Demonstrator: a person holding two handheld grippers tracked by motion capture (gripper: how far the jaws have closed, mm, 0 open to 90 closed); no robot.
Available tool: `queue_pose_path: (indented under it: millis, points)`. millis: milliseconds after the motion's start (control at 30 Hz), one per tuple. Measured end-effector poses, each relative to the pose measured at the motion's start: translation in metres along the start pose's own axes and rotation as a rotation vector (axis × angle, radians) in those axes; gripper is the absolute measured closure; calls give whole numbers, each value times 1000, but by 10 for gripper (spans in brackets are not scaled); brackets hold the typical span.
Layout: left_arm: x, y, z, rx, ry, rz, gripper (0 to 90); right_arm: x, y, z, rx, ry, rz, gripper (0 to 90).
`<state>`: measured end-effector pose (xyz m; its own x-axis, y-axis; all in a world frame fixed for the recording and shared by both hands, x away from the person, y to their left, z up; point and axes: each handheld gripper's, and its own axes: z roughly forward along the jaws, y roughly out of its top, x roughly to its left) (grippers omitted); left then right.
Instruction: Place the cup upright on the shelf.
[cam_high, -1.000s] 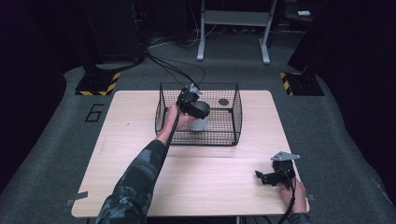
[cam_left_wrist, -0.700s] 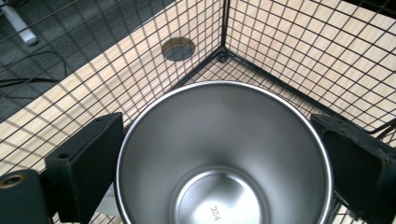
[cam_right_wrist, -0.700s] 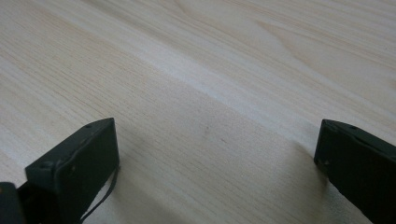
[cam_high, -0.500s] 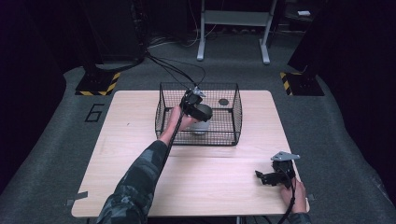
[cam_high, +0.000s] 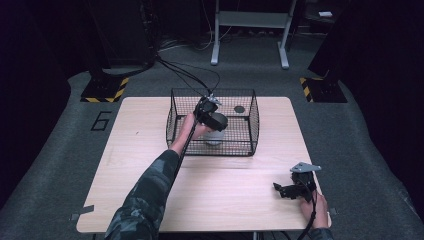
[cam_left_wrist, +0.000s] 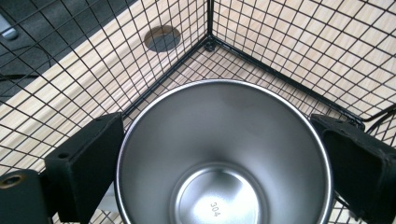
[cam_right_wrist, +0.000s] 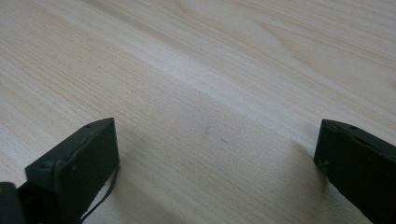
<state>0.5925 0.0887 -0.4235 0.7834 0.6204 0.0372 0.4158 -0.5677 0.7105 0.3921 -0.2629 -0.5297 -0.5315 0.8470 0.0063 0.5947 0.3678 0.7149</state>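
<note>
A stainless steel cup (cam_left_wrist: 219, 154) stands upright and empty, with "304" stamped on its bottom. My left gripper (cam_left_wrist: 219, 161) is shut on it, one jaw against each side of the rim. In the high view the cup (cam_high: 215, 138) hangs under my left gripper (cam_high: 212, 122) inside a black wire basket (cam_high: 251, 125), near its middle. The basket's mesh wall (cam_left_wrist: 261, 46) and a corner show just past the cup. My right gripper (cam_high: 282, 191) rests at the table's front right, open, with only bare wood between its jaws (cam_right_wrist: 217, 154).
The light wooden table (cam_high: 145, 130) carries the basket at its far middle. A small dark round spot (cam_high: 239, 109) lies on the table by the basket's far side, seen through the mesh as the round spot (cam_left_wrist: 162, 38). Black cables trail back from the basket.
My left gripper has carried the cup a little to the right and lower inside the basket. The right gripper has stayed in place.
</note>
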Motion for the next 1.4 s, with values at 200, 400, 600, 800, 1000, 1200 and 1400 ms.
queue_pose_path:
  millis: [200, 400, 600, 800, 1000, 1200, 1400]
  points:
    - [-3, -3, -4, 20, 10, 16, 62, 0, 0, 0, -1, -1, -1, 0]
    - [-3, -13, -11, 10, 2, 29, 61, 0, 0, 0, -1, 0, -1, 0]
    - [-6, -16, -13, -3, 5, 42, 61, -1, 0, 0, 4, 5, -12, 0]
    - [-7, -17, -14, -5, 7, 51, 59, -1, 0, 0, 5, 5, -12, 0]
    - [-10, -15, -16, 31, 4, 71, 58, -1, 0, 0, 4, 6, -12, 0]
    - [-10, -10, -23, 17, 2, 48, 26, -1, 0, 0, 4, 5, -12, 0]
    - [-7, -8, -32, -11, 11, 30, 7, -1, 0, 0, 4, 6, -11, 0]
